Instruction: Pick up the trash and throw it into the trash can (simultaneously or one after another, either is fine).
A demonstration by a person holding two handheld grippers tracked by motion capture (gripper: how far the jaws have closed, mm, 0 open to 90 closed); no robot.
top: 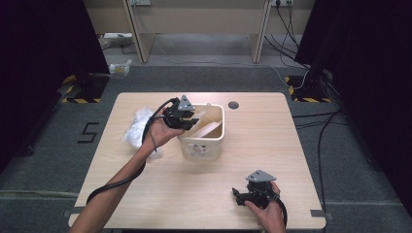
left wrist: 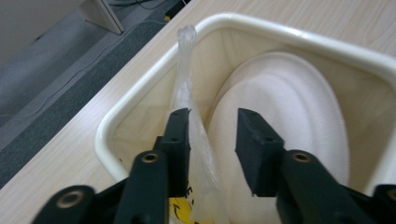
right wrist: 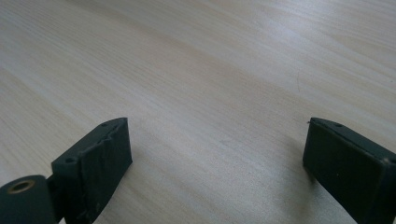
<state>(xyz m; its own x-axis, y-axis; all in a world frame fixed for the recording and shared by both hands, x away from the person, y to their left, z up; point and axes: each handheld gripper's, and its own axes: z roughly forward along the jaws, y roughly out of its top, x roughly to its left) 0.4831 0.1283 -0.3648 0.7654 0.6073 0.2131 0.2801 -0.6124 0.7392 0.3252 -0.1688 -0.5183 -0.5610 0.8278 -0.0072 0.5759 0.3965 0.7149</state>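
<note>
A cream plastic bin (top: pixel 203 145) stands mid-table. Inside it leans a white moulded plate (left wrist: pixel 289 107), also seen from above (top: pixel 210 130). A twisted strip of clear plastic film (left wrist: pixel 187 70) rises past the bin's rim (left wrist: pixel 140 98). My left gripper (top: pixel 191 123) hovers over the bin's left side. In the left gripper view this gripper (left wrist: pixel 213 116) is open, and the film lies against the inner face of its left finger (left wrist: pixel 177 140). My right gripper (top: pixel 238 194) rests low near the front right of the table; its jaws (right wrist: pixel 217 135) stand wide open over bare wood.
A crumpled heap of white plastic bags (top: pixel 137 127) lies left of the bin, under my left forearm. A round cable hole (top: pixel 233 105) sits near the table's (top: pixel 272 145) far edge. Cables trail on the floor beyond.
</note>
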